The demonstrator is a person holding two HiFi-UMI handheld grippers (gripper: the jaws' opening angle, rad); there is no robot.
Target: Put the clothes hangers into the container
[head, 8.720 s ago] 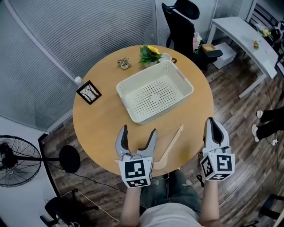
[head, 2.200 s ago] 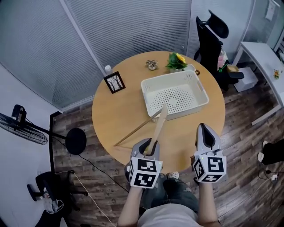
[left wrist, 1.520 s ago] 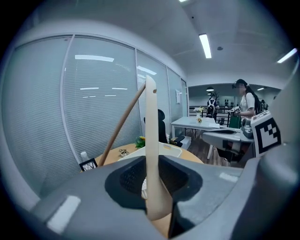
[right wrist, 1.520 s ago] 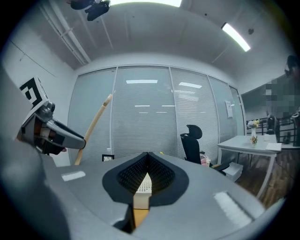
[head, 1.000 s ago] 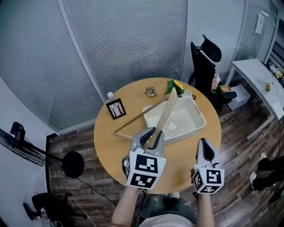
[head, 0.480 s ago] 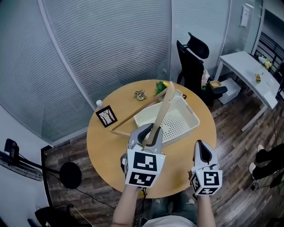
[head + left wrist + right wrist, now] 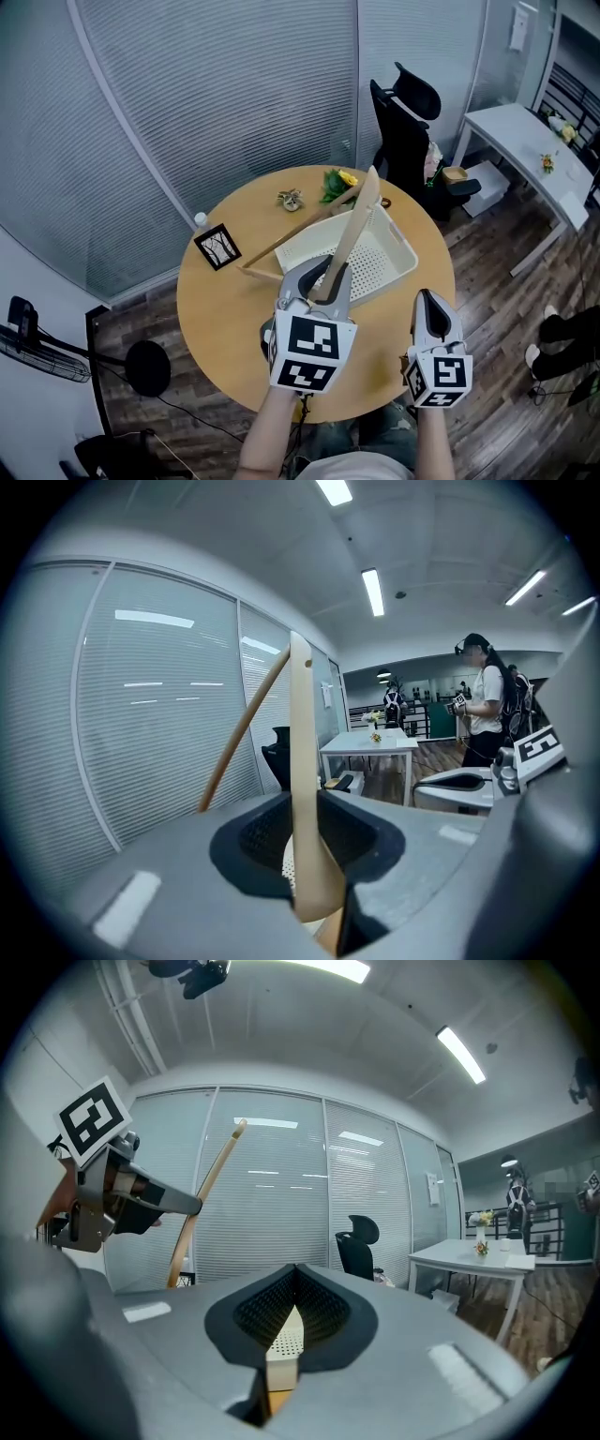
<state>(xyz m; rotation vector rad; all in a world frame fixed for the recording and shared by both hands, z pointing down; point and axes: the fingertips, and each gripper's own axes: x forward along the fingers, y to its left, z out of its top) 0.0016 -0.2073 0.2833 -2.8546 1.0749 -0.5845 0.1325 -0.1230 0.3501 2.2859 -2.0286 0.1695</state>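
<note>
Picture frame (image 7: 217,247), ornament (image 7: 289,199), flowers (image 7: 336,182) near container (image 7: 380,262), hanger (image 7: 354,230) slanting above it

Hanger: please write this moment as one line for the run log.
left gripper: shut on hanger | hanger: raised, not in container | right gripper: shut, empty | container: on table
</note>
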